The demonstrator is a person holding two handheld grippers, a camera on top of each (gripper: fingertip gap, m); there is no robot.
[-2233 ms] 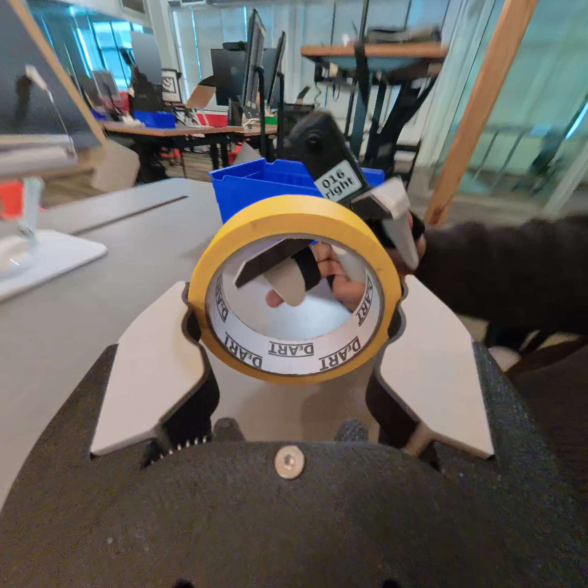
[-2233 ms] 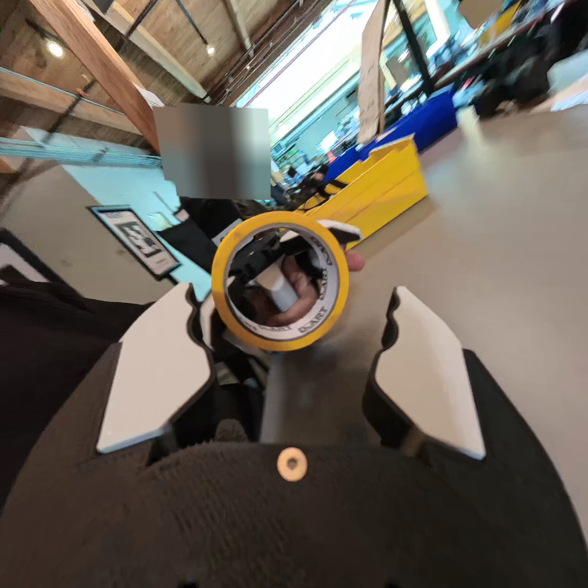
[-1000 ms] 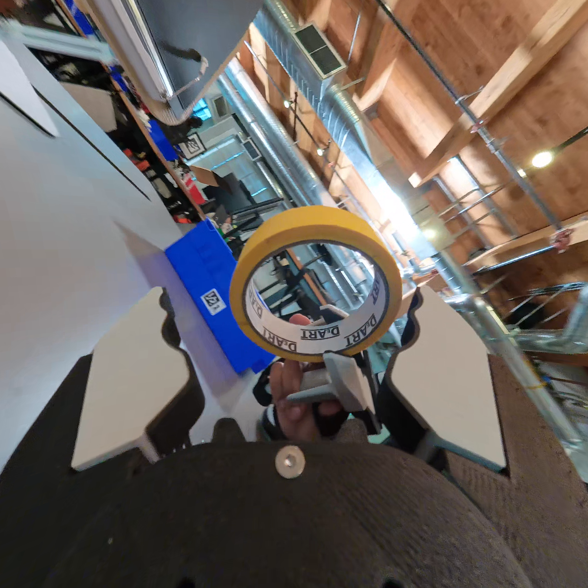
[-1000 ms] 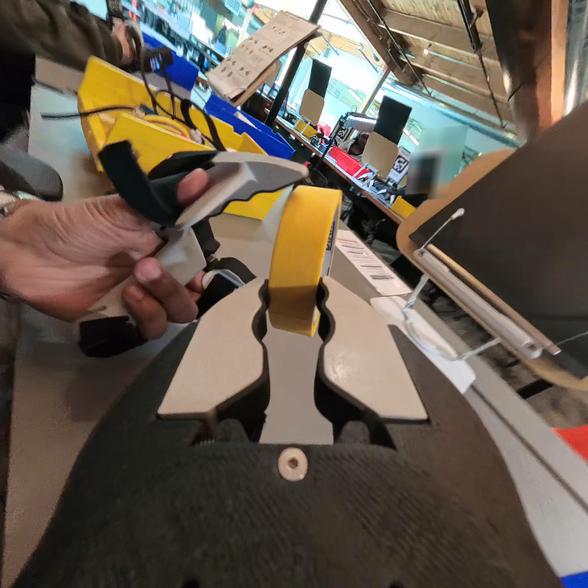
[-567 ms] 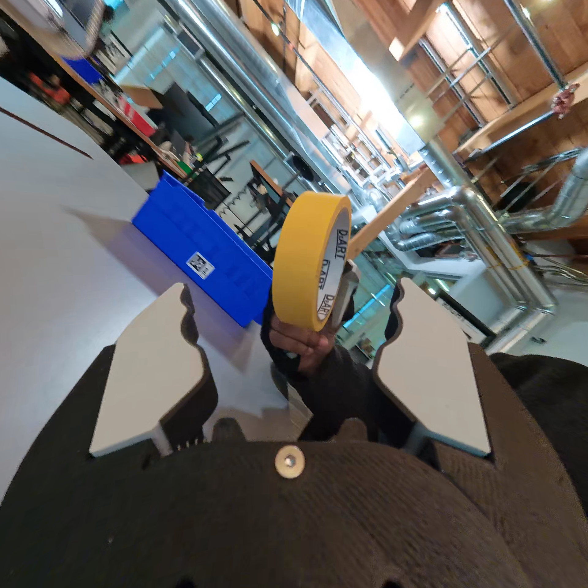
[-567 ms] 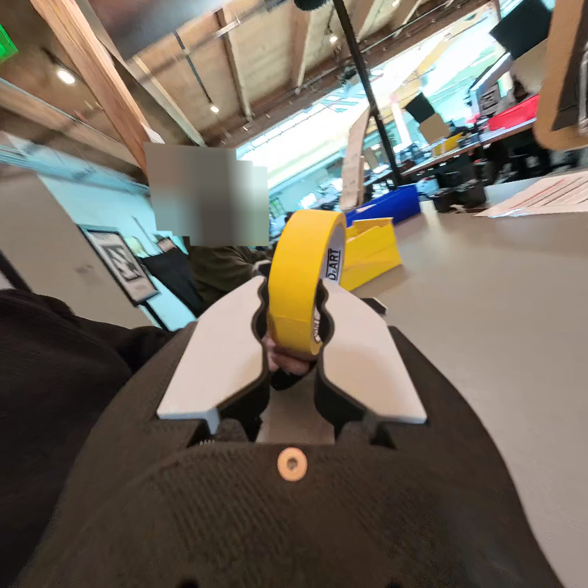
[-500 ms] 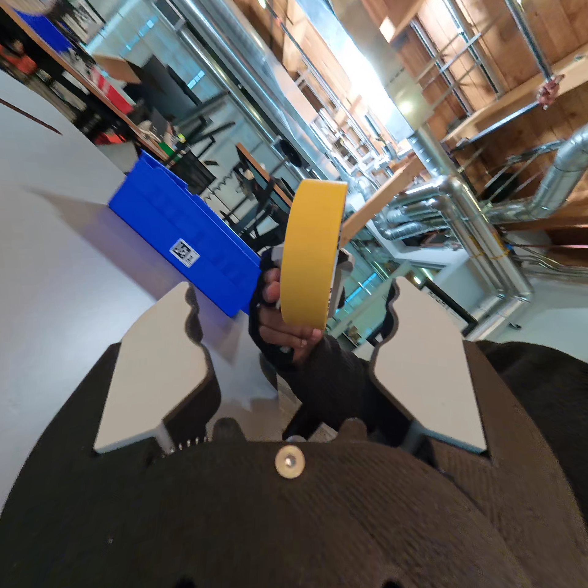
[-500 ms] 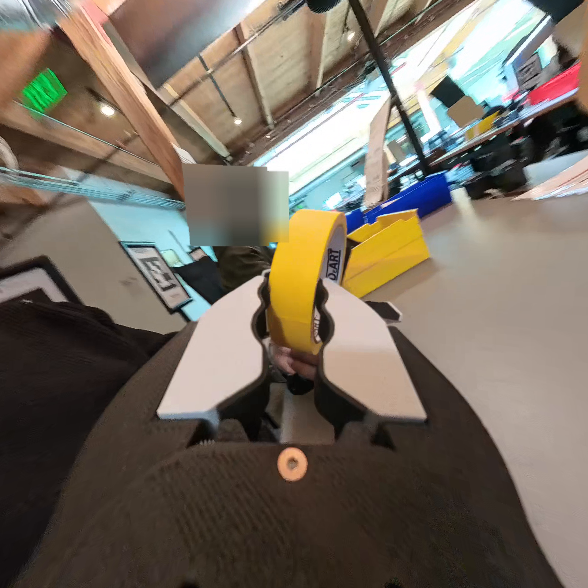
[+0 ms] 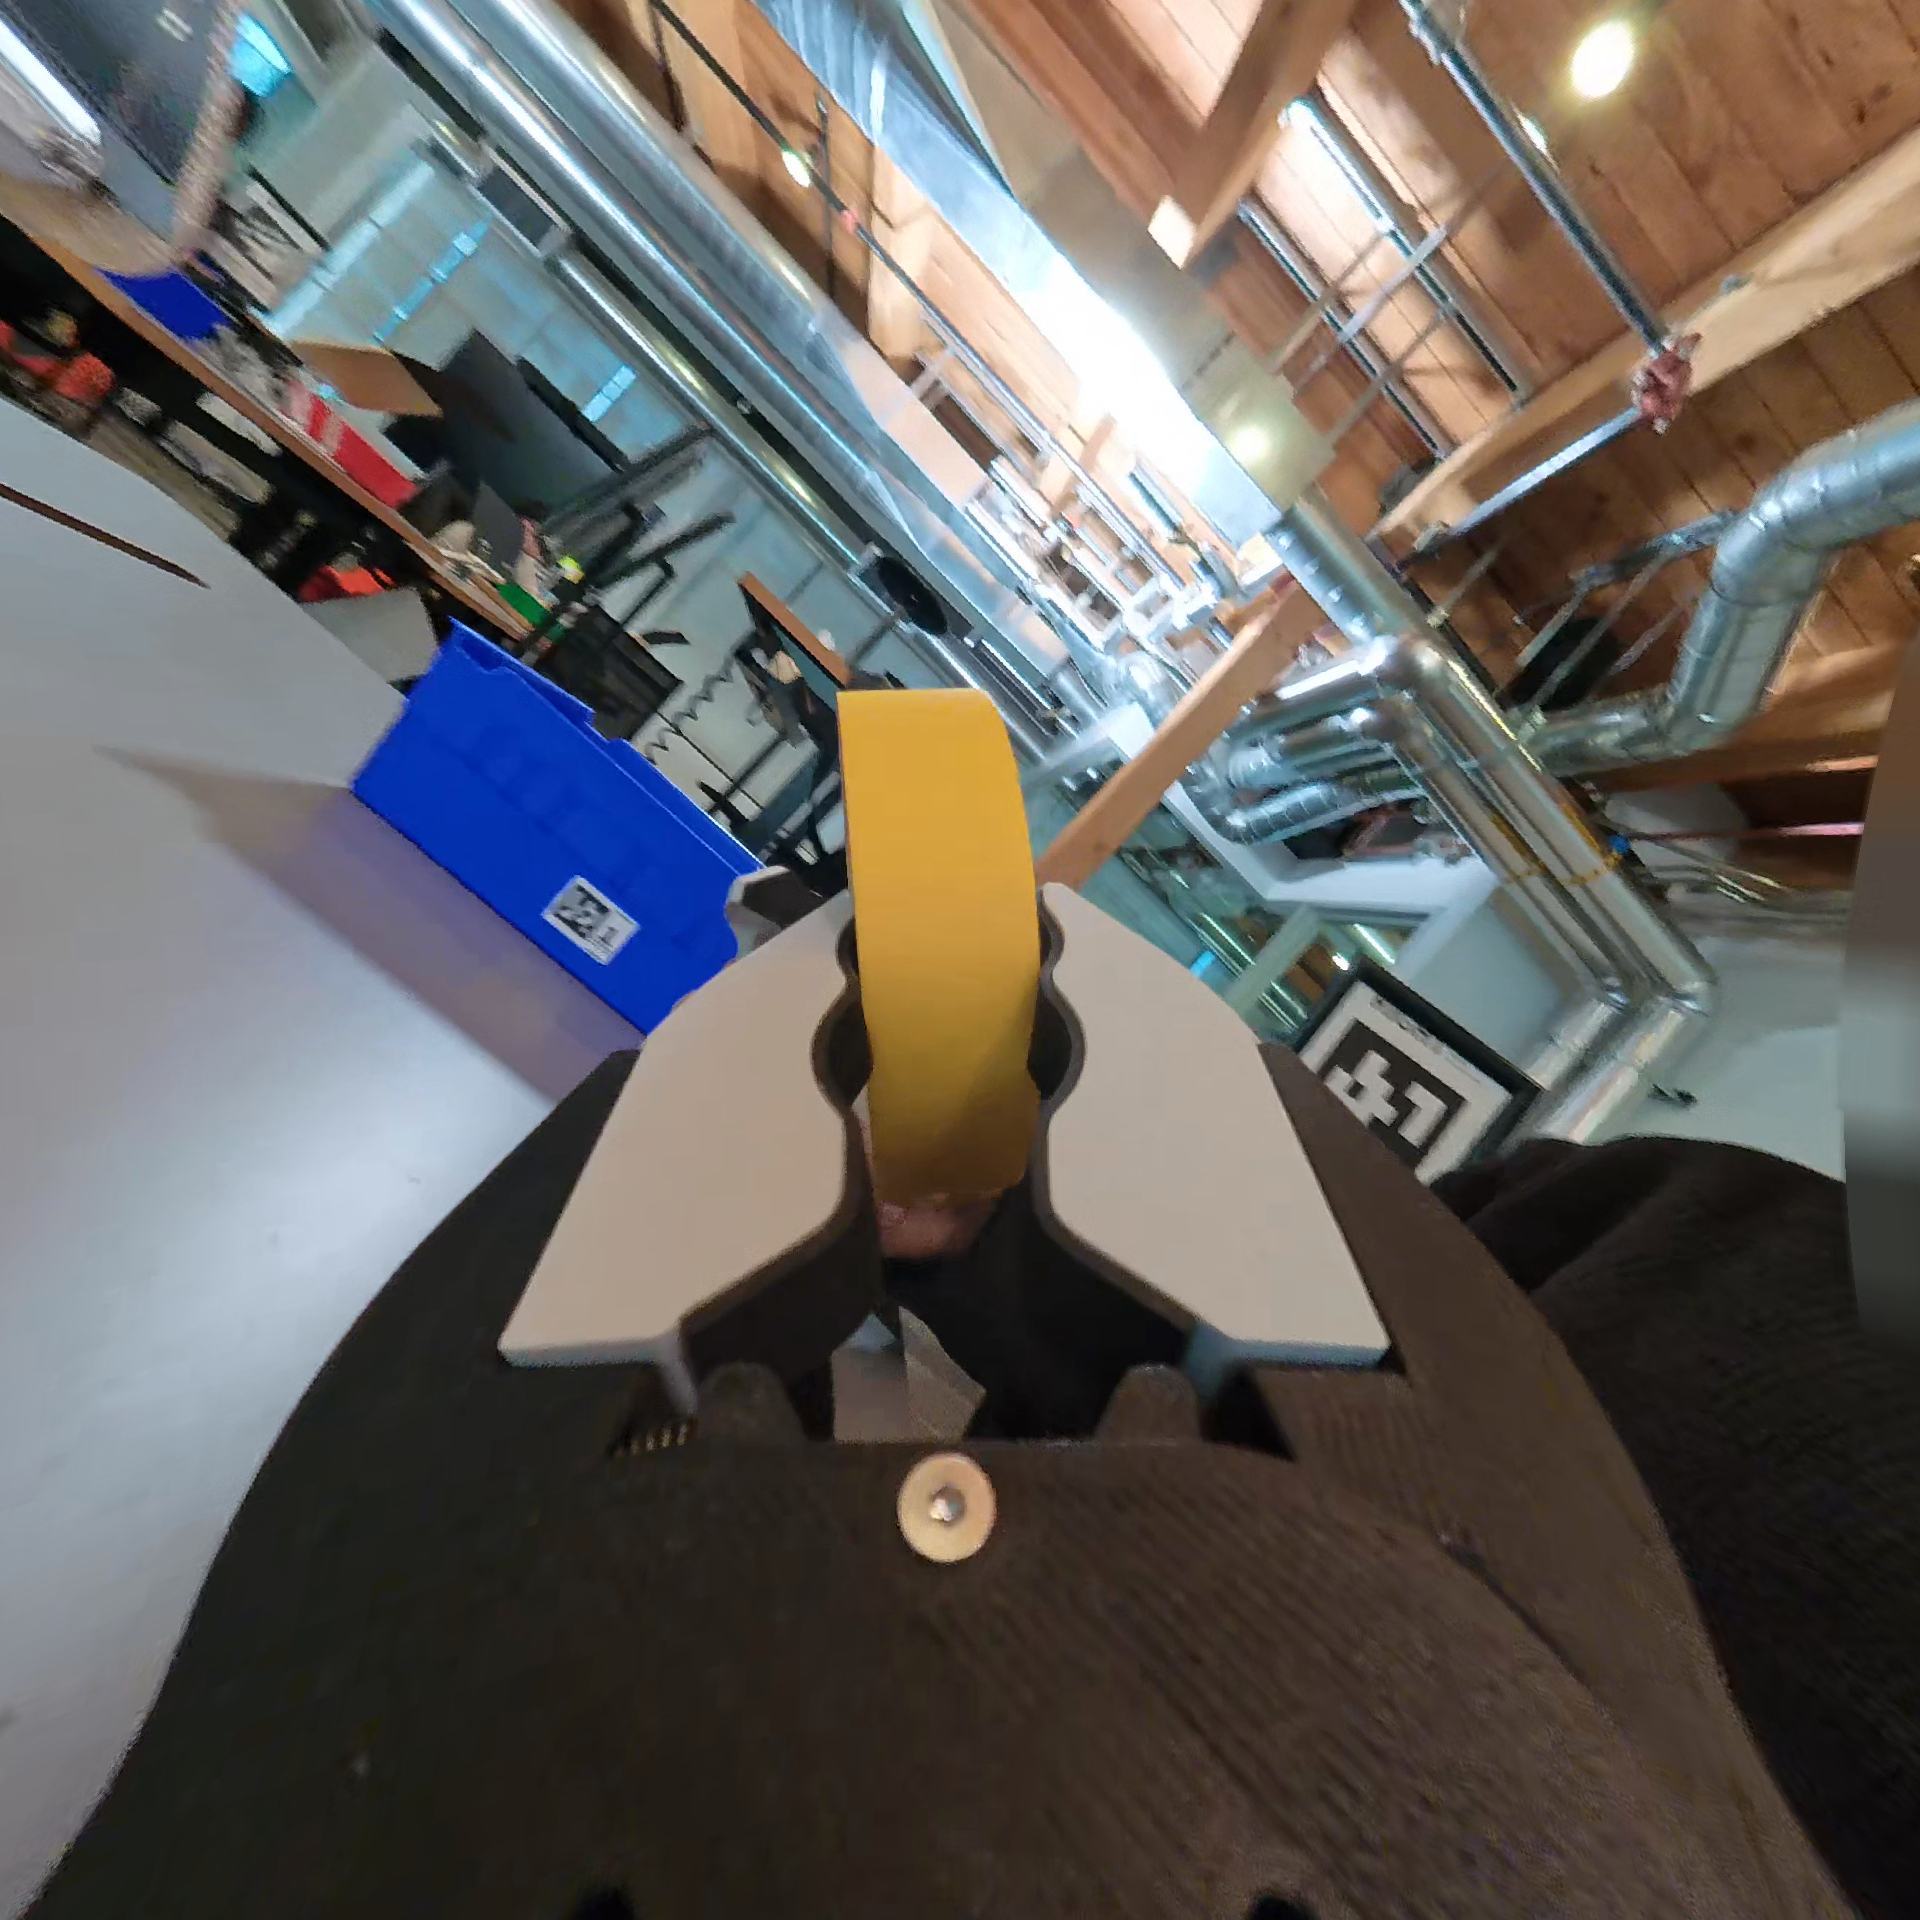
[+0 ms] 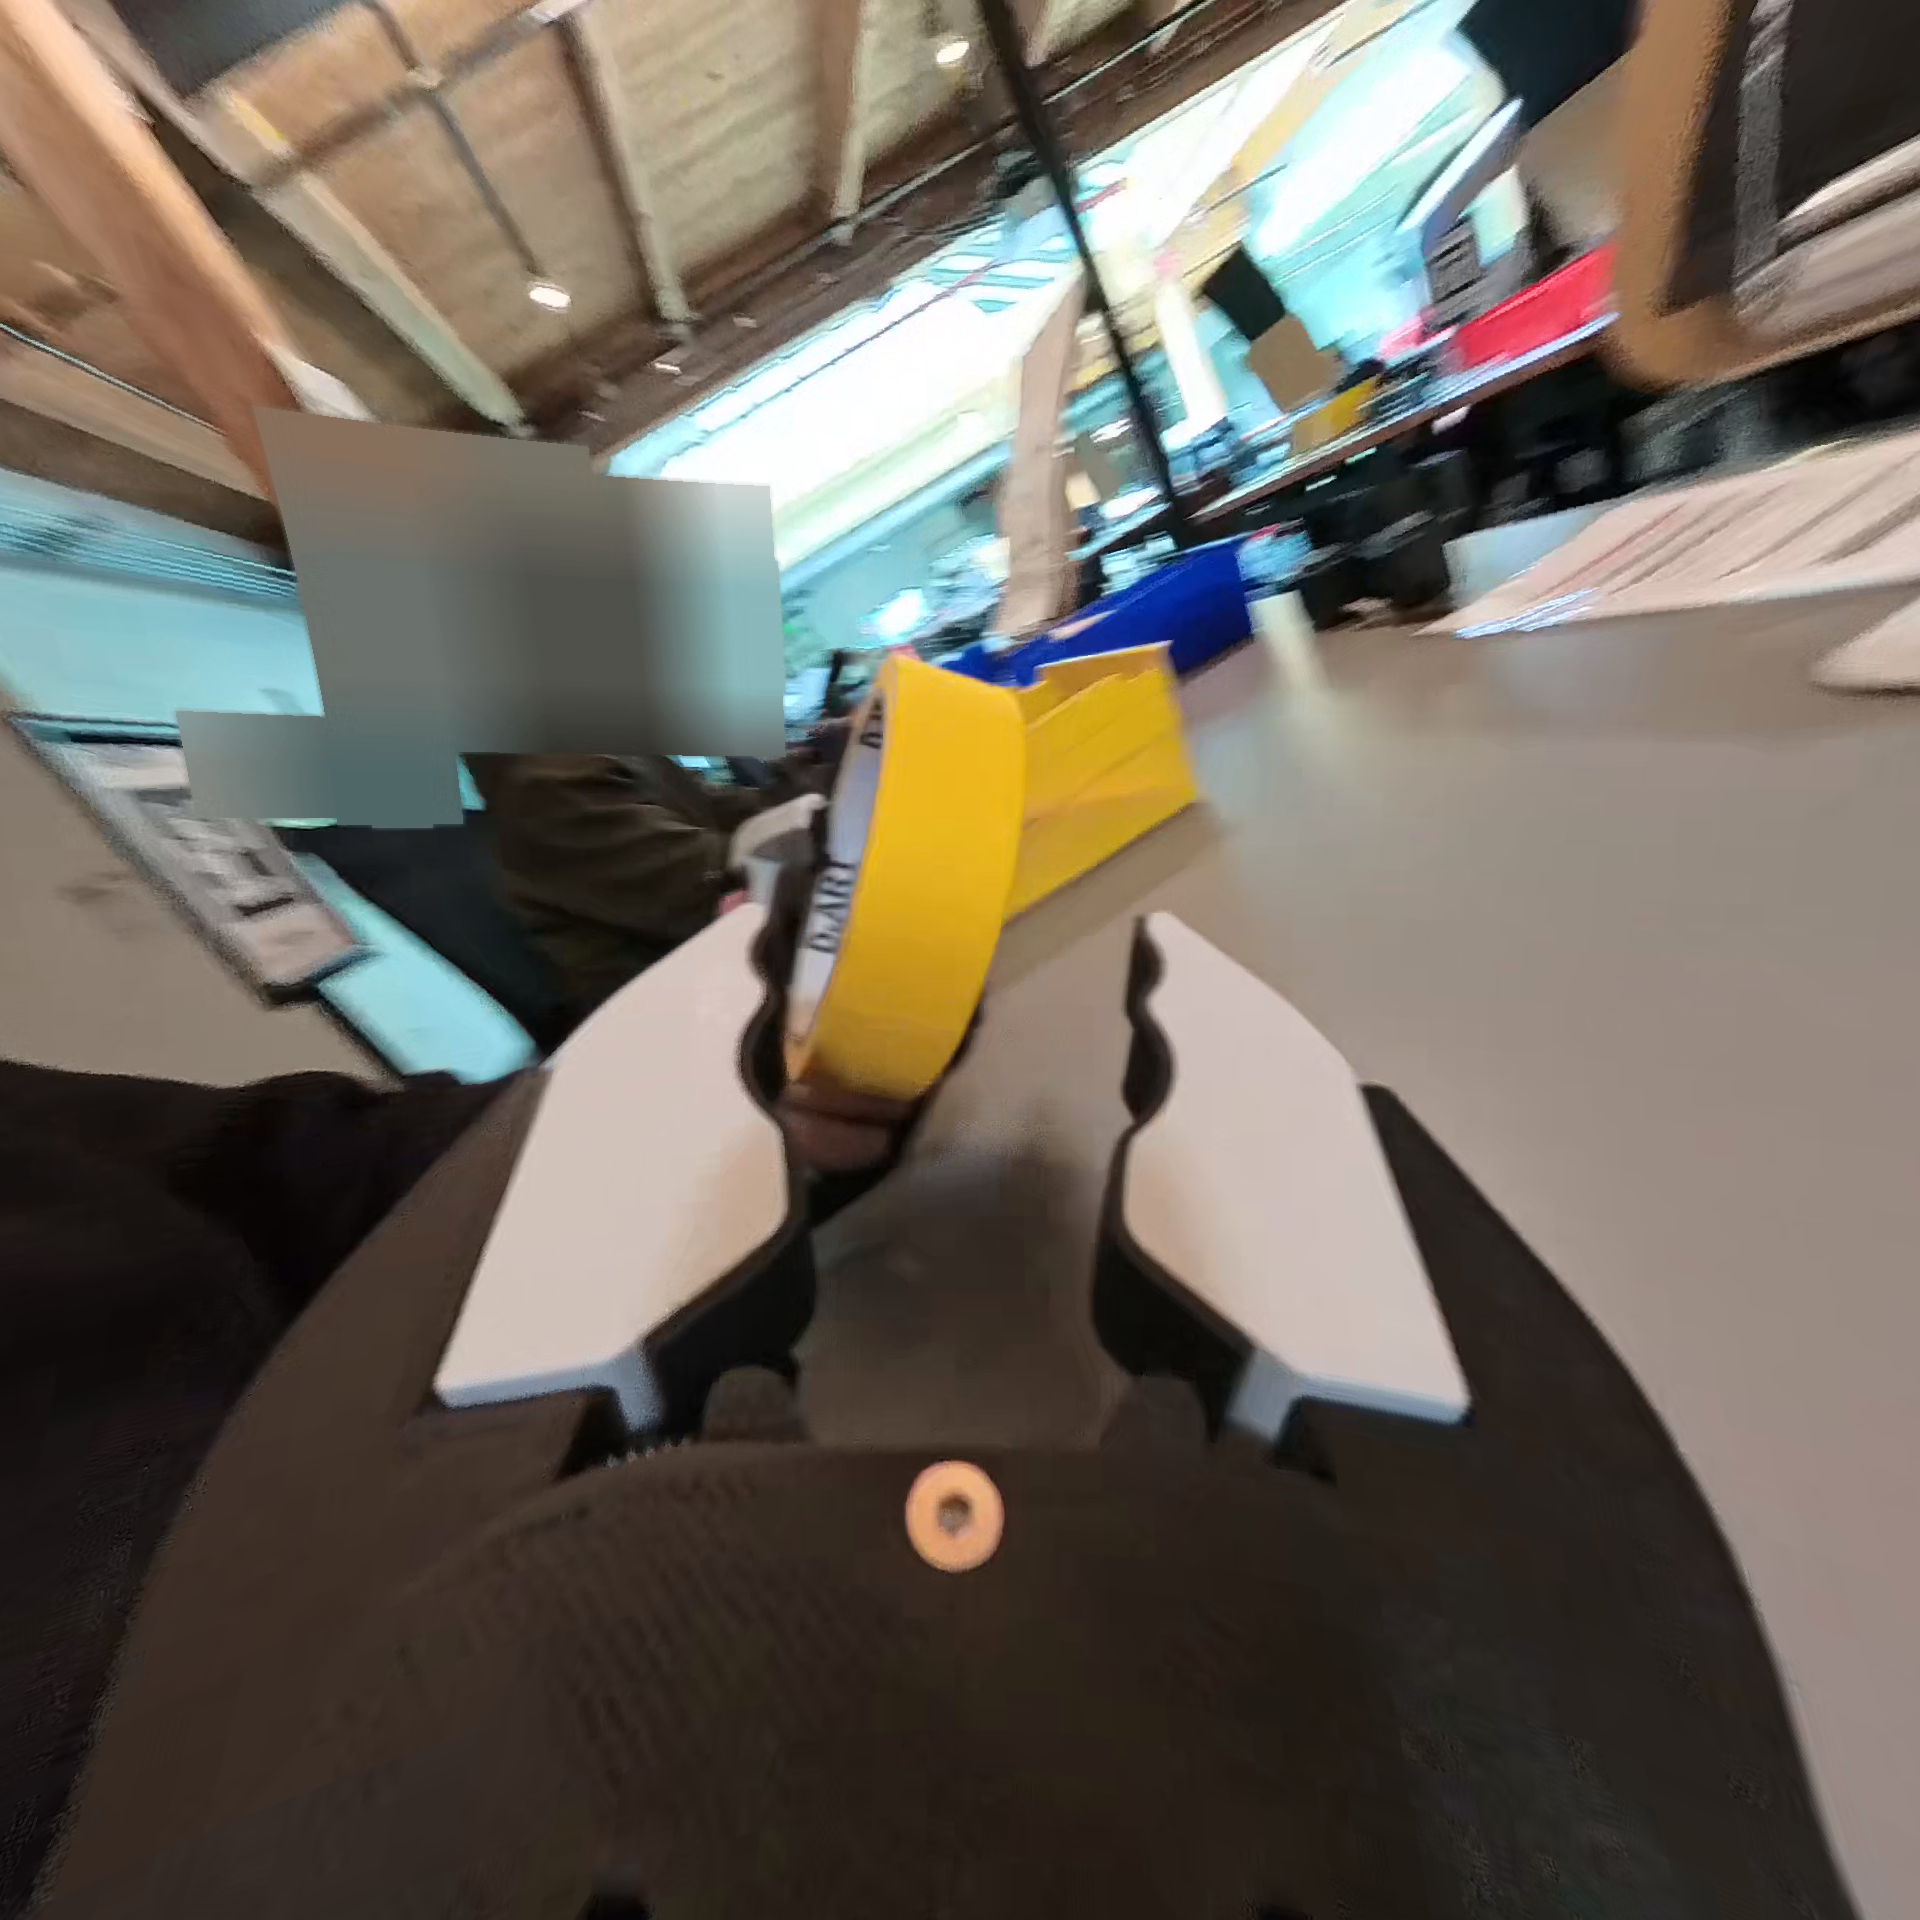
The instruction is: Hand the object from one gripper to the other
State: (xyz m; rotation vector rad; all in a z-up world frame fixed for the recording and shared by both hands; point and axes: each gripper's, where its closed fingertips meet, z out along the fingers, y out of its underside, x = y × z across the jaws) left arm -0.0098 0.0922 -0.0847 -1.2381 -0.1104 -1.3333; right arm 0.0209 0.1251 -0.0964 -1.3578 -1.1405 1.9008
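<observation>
Half a second ago your right hand-held gripper (image 10: 945, 1023) was clamped on the tape (image 9: 940, 935) and your left hand-held gripper (image 9: 940, 935) stood wide; now the left is closed on the roll and the right has spread apart, so the handover looks all but done.

Tape sits up in the air, edge-on between the left fingers (image 9: 727, 1132), its yellow rim facing the camera and its lower arc seated in the scalloped notches. In the right view the tape (image 10: 914, 883) leans to the left, close against the left finger (image 10: 634, 1164), and well clear of the other; whether it touches is hard to tell through the blur.

You can expect a light, stiff ring: the wound rim takes a firm squeeze across its flat faces without giving, though the smooth sides could let it pivot. Hold it low on the band, as the left does now.

Its hole axis runs left to right across the left fingers, with the ring standing upright.

Beyond it lie the grey tabletop (image 9: 208, 1039), a blue bin (image 9: 540, 810) and, in the right view, a yellow bin (image 10: 1101, 748).
</observation>
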